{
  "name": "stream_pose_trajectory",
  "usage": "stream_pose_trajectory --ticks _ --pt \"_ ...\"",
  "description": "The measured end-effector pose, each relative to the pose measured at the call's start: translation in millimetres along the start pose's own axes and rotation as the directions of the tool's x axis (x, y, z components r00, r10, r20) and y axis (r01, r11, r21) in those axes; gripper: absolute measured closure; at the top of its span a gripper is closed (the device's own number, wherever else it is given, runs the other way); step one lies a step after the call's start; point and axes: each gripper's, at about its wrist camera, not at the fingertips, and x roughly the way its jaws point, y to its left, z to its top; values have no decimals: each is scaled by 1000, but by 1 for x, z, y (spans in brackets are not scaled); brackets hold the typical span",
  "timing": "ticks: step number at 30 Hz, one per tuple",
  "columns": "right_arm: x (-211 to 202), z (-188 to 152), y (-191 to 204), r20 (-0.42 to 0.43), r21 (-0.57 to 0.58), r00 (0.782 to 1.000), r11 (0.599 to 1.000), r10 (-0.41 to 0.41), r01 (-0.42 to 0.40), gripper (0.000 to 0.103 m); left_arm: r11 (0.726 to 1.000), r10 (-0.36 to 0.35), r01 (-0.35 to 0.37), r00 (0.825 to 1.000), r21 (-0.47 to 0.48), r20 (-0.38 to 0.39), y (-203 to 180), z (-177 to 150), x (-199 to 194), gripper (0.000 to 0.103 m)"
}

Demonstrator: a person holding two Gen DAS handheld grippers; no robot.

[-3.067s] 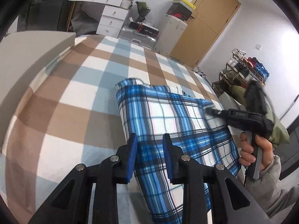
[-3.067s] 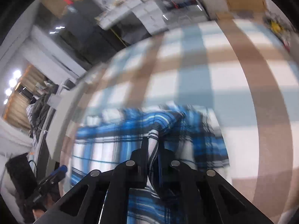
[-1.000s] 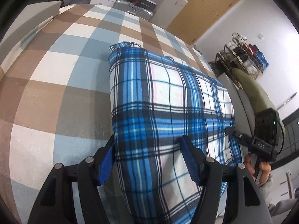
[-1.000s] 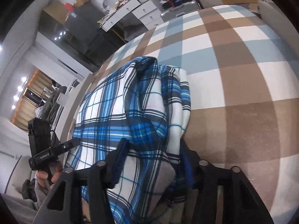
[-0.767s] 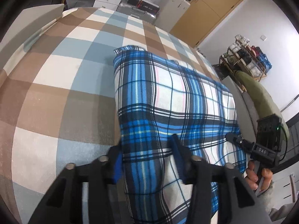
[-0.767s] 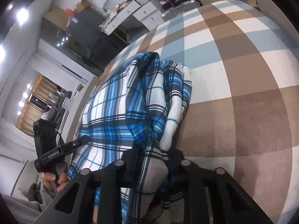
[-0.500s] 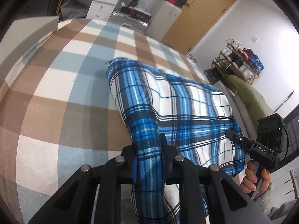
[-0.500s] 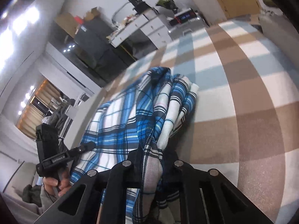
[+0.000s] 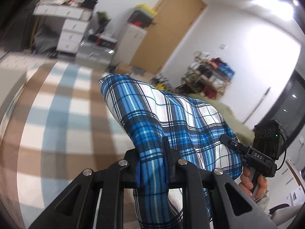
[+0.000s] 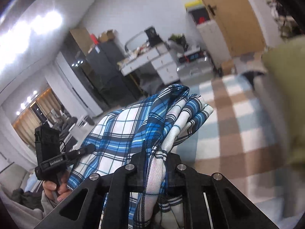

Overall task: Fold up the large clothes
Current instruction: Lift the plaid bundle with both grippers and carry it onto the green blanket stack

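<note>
A blue, white and black plaid garment (image 9: pixel 171 118) hangs lifted off the checked bed cover (image 9: pixel 63 114), stretched between both grippers. My left gripper (image 9: pixel 151 164) is shut on a bunched near edge of the cloth. In the right wrist view the same plaid garment (image 10: pixel 122 129) rises in folds, and my right gripper (image 10: pixel 155 168) is shut on a gathered white and blue edge. Each view also shows the other gripper, held in a hand: the right one (image 9: pixel 226 140) in the left wrist view, the left one (image 10: pixel 89 148) in the right wrist view. The garment's lower part is hidden behind the fingers.
The brown, blue and white checked bed cover (image 10: pixel 234 122) spreads below. A white drawer unit (image 9: pixel 70 32) and a wooden door (image 9: pixel 169 26) stand behind the bed. A shoe rack (image 9: pixel 207 76) is at the right, and an olive cushion (image 10: pixel 284 87) lies close on the right.
Both grippers closed on the near edge of the plaid garment, then rose. The cloth, which lay flat on the bed, now hangs lifted above the cover.
</note>
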Motion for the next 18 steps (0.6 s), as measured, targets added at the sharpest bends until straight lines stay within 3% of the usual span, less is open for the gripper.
stream_pose_trajectory --ticks 4,7,12,18 --pt "-49 38 2 89 12 994 998 -69 68 92 996 -71 69 997 51 26 -43 28 10 90" --pt "-90 68 1 177 15 975 990 -138 137 92 987 -128 124 991 102 34 -79 49 26 90" --pt "-150 111 -22 301 67 922 970 -244 235 92 962 -226 217 974 167 37 -135 81 63 90" --pt "-202 154 -85 378 191 840 921 -389 340 92 930 -320 322 947 177 -42 -195 98 151 90"
